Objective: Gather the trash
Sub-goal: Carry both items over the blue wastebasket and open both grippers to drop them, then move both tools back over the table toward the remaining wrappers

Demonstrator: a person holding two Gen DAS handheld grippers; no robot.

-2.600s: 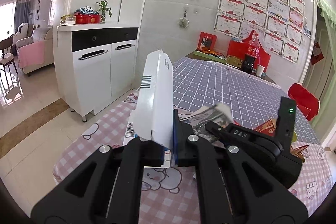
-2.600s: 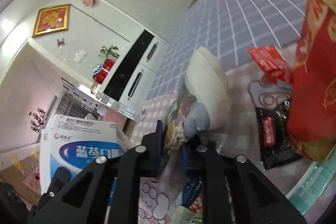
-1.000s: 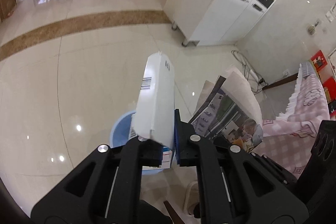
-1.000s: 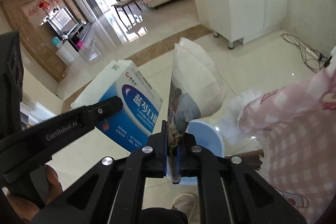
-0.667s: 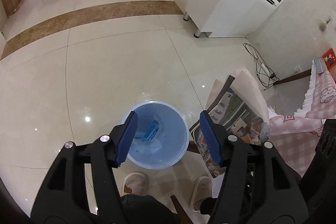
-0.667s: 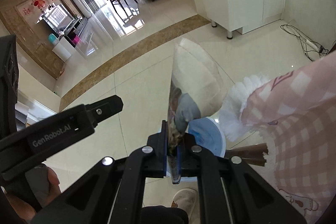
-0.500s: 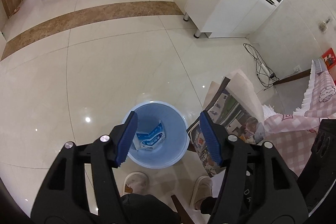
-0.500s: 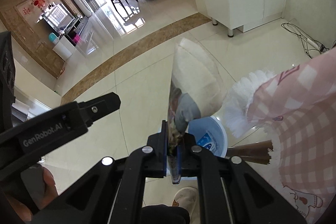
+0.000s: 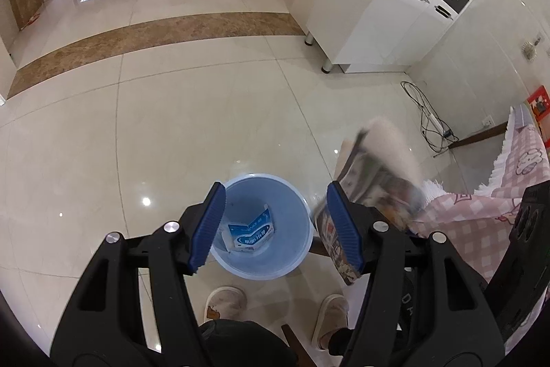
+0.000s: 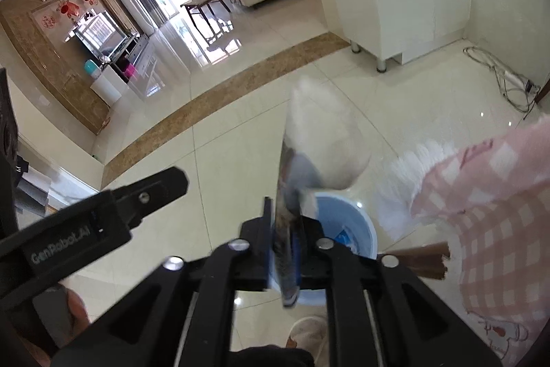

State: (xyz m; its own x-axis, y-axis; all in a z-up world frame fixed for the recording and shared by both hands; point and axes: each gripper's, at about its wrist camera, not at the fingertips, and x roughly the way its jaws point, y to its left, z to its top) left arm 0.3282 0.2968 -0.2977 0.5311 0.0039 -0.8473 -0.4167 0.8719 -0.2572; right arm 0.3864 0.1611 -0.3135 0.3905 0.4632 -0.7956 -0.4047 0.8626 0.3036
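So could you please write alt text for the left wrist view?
The open, empty left gripper hangs above a blue bin holding a blue-and-white box. A folded newspaper is blurred at right, above two slippers.

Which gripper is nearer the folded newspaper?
Right. The right gripper has the folded newspaper between its opening jaws; the left gripper is open beside it, above the blue bin.

Trash at the blue bin

A blue-and-white carton lies tilted inside the bin; a folded, blurred newspaper stands upright just above its rim.
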